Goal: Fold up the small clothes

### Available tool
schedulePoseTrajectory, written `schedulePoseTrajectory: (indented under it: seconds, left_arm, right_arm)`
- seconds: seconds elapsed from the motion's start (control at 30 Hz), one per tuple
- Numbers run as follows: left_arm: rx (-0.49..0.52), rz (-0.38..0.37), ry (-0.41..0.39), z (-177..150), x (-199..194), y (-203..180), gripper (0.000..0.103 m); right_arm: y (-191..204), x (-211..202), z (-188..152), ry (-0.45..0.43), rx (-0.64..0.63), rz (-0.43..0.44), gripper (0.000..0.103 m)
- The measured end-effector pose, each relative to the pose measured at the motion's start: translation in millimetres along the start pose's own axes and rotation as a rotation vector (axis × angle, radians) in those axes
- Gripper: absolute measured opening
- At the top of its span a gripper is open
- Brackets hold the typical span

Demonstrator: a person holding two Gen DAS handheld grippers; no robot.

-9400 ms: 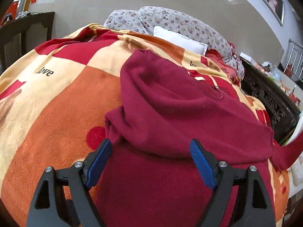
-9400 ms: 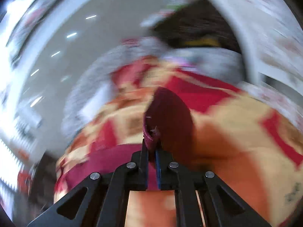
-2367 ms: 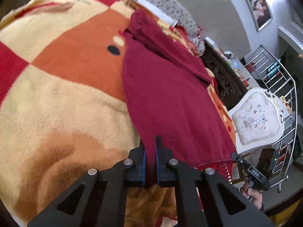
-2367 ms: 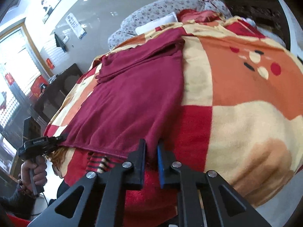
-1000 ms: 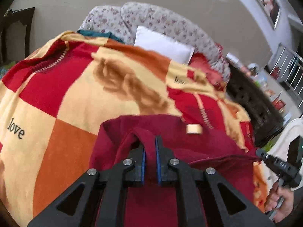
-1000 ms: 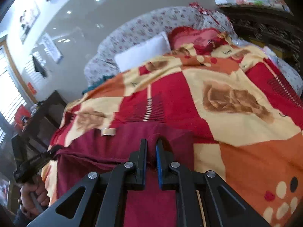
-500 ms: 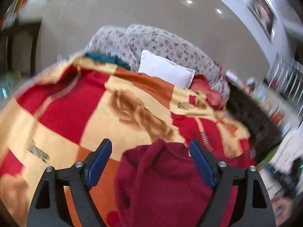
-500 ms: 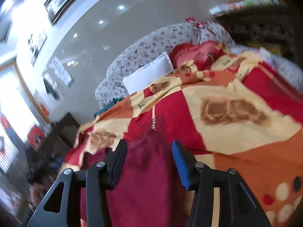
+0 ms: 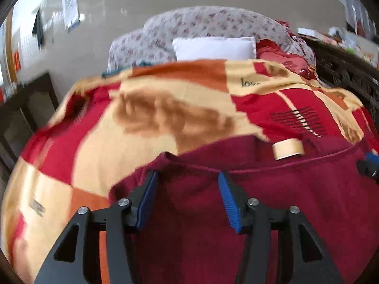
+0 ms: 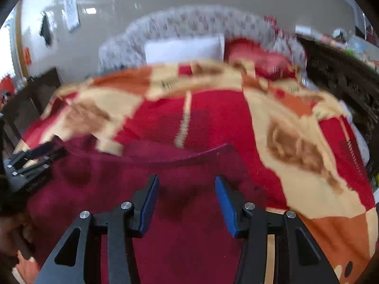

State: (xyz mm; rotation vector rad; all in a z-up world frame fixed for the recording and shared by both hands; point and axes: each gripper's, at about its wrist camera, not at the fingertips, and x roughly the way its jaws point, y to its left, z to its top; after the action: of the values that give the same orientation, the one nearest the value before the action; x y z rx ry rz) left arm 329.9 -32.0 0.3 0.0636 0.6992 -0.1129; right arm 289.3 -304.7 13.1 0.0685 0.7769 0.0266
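A dark red garment [image 9: 296, 201] lies folded on the patterned blanket [image 9: 165, 118], its hem edge across the far side and a beige label [image 9: 287, 149] showing there. My left gripper [image 9: 187, 175] hovers over the garment's left corner, jaws apart and closing, the cloth lying under them and no fold pinched. In the right wrist view the garment [image 10: 94, 184] fills the foreground. My right gripper [image 10: 186, 179] stands over its right part, jaws apart and closing, pads free of cloth. Each gripper shows at the other view's edge: right gripper [image 9: 369, 165], left gripper [image 10: 30, 163].
A white pillow [image 9: 213, 47] and a floral cushion [image 9: 213, 21] sit at the head of the bed. Dark carved furniture [image 9: 343, 71] stands on the right and a dark cabinet [image 9: 23, 108] on the left. The blanket [image 10: 213, 118] stretches beyond the garment.
A second ago both grippers were shut on the garment's raised edge. They let go, the edge now lies flat, and both have dropped closer to the cloth; the left jaws are narrower than half a second ago.
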Motion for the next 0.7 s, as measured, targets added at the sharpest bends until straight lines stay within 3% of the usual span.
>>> schedulePoseTrajectory:
  seconds: [0.2, 0.37, 0.53, 0.6, 0.7]
  left_arm:
    - [-0.051, -0.077, 0.011, -5.3, 10.3, 10.6, 0.062]
    - [-0.051, -0.108, 0.056, 2.3, -1.0, 9.8, 0.065]
    - [-0.056, -0.147, 0.004, -14.5, -70.1, 11.1, 0.075]
    - [-0.042, -0.160, 0.011, -31.8, -93.1, 5.2, 0.078]
    - [-0.004, -0.142, 0.062, -64.4, -104.3, -12.4, 0.078]
  right_arm:
    - [-10.8, 19.2, -9.0, -0.032, 0.009, -0.018, 0.056]
    - [-11.2, 16.5, -2.3, 0.011, 0.020, 0.014, 0.059]
    - [7.7, -46.2, -9.7, -0.014, -0.032, 0.020, 0.068]
    - [20.5, -70.1, -28.8, -0.012, -0.084, -0.021, 0.088]
    - [37.5, -93.3, -68.3, 0.011, -0.150, -0.016, 0.088]
